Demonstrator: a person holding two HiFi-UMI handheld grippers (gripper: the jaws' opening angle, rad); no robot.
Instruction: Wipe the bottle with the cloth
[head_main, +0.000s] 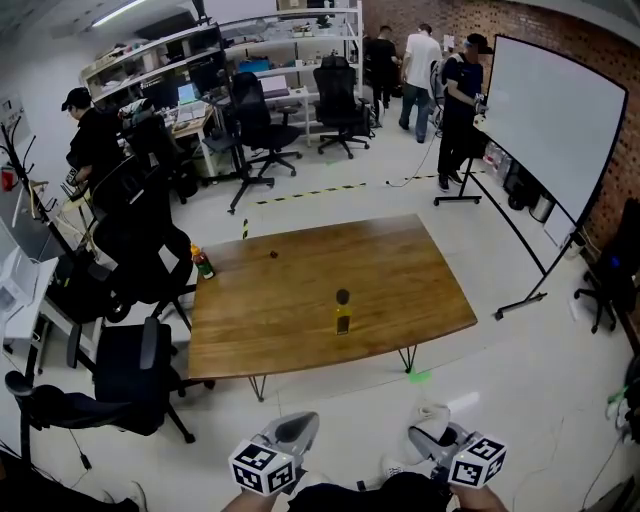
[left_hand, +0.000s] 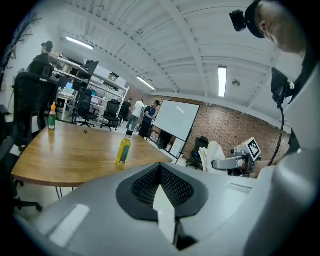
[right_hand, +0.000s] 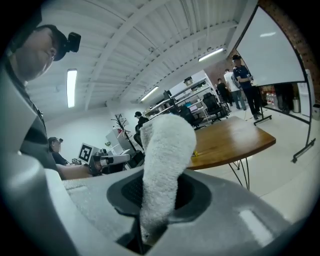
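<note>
1. Both grippers are held short of the table (head_main: 280, 320): the left gripper (head_main: 297, 430) is closed on nothing, the right gripper (head_main: 432, 436) is clamped on the soft cloth (right_hand: 164, 150).
2. The bottle (head_main: 343, 316) is stood upright near the table's near edge, well apart from them.
3. Judged light, slick and easily tipped, it is best gripped at mid-body.

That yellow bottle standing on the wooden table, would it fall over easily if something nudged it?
Probably tippy: the bottle is tall and narrow, standing upright on the smooth table. It looks nearly full of yellow liquid, so likely heavy for its size.
</note>
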